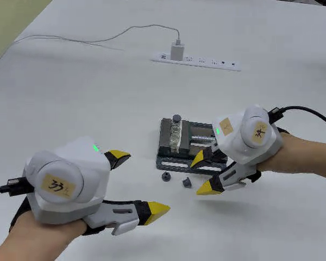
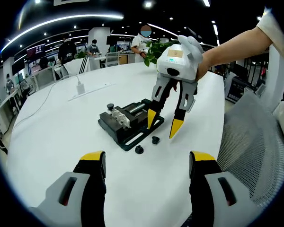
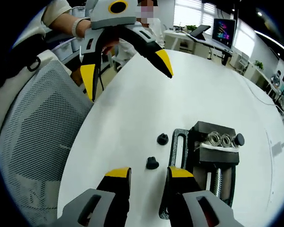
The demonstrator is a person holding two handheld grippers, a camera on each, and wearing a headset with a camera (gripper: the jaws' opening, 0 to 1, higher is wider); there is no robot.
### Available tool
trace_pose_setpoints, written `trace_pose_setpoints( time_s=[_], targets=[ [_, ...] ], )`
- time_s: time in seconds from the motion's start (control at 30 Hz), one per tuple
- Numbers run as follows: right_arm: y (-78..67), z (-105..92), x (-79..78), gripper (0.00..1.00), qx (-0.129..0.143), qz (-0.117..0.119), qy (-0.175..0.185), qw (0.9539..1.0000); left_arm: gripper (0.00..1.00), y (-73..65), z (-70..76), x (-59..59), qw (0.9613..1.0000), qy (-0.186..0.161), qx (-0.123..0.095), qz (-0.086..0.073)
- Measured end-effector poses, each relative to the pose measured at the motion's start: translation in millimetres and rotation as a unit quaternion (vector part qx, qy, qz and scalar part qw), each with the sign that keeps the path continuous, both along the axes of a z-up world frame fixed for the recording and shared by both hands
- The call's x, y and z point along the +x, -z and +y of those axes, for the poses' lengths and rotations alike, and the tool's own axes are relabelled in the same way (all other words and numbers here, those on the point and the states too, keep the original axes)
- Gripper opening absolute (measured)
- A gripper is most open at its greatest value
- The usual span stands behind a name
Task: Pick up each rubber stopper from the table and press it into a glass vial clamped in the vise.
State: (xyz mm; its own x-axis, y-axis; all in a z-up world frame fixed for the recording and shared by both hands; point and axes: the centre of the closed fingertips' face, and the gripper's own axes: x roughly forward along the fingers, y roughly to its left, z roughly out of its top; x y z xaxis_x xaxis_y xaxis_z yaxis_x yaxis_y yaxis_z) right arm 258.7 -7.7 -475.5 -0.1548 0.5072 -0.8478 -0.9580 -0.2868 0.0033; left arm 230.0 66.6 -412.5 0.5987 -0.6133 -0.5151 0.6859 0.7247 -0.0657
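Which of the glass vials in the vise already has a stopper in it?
The end vial farthest from the person, capped dark; the other two show open mouths.

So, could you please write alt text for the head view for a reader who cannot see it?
Two open hand-held grippers hover over a white table: the right gripper beside a black vise clamping glass vials, one stoppered, the left gripper nearer the viewer. Two loose rubber stoppers lie by the vise.
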Motion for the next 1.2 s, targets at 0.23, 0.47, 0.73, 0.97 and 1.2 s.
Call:
trace_pose_setpoints(
  time_s=[0.23, 0.47, 0.73, 0.97, 1.2],
  targets=[
    [3.2, 2.4, 1.8, 0.21, -0.005, -0.009, -0.022, 0.9997, 0.70, 2.2, 1.9, -2.5, 1.0000, -0.007, -0.002, 0.005],
    [6.7, 5.6, 2.8, 0.15, -0.010, -0.016, -0.041, 0.9990, 0.70, 2.8, 3.8, -3.0, 0.9999, -0.012, -0.003, 0.007],
    [10.2, 8.0, 1.1, 0.12, -0.017, -0.015, -0.054, 0.9983, 0.69, 2.9, 6.9, -3.3, 0.9998, -0.017, -0.003, 0.009],
    [11.3, 5.5, 3.2, 0.09, -0.020, -0.014, -0.048, 0.9986, 0.69, 3.2, 8.0, -3.3, 0.9998, -0.019, -0.003, 0.010],
    [10.9, 6.8, 4.0, 0.07, -0.015, -0.008, -0.035, 0.9992, 0.68, 3.4, 5.6, -3.3, 0.9998, -0.015, -0.004, 0.012]
  ],
)
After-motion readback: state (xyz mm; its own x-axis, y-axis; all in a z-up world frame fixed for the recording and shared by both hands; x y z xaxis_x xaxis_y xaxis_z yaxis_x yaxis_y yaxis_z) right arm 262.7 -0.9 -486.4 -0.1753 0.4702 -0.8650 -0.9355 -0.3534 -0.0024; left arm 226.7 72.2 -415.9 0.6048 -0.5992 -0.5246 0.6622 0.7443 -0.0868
